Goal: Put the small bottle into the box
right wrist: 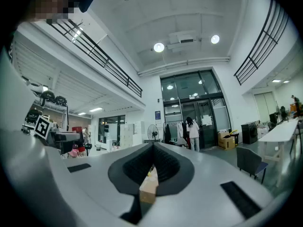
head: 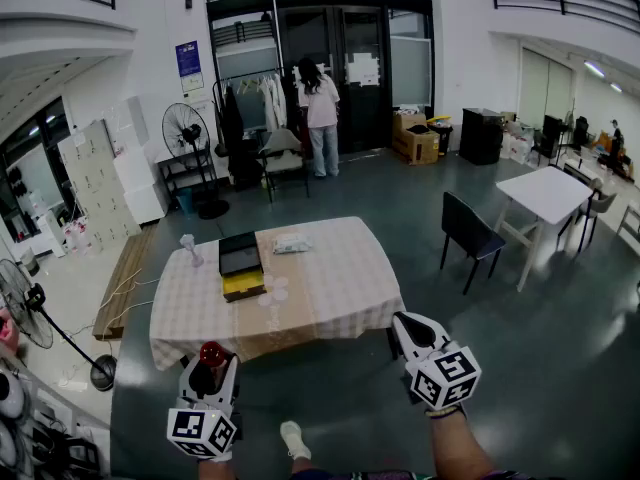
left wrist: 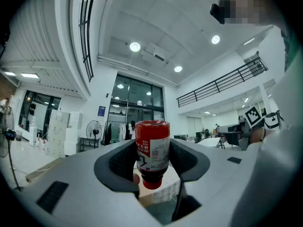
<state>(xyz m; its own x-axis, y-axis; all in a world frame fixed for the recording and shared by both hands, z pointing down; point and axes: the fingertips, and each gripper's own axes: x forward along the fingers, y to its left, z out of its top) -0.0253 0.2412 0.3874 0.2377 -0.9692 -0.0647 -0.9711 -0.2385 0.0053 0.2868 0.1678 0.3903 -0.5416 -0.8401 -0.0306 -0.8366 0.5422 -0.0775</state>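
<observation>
Grey polished floor runs through a tall hall with glass doors at the far end, where a person (head: 322, 108) stands beside a clothes rail. A fan on a stand (head: 186, 128) is far ahead and to the left of the tongs. A white table (head: 550, 193) and a dark chair (head: 468, 232) stand off to the right of them.

Straight ahead of both tongs is the table (head: 340, 288), covered with a checked cloth. Neither pair has reached its edge. On it, beyond the left tongs (head: 212, 363), lies the dark box (head: 240, 255), with a yellow part at its near end. A pale packet (head: 292, 242) lies further right.

The left tongs (left wrist: 152, 157) are clamped on the small bottle (left wrist: 152, 148), a red one with a printed label. Its body sits between the pads, so the jaws stand fairly wide. The right tongs (head: 405, 326) are pressed together with nothing in them. Only the table shows past their tips in the right gripper view (right wrist: 152, 162).

The step in hand looks like the carry: the bottle is gripped but well short of the box. Next, the left tongs probably need to go forward over the table, line up above the box's opening, lower the bottle in and only then let go.
</observation>
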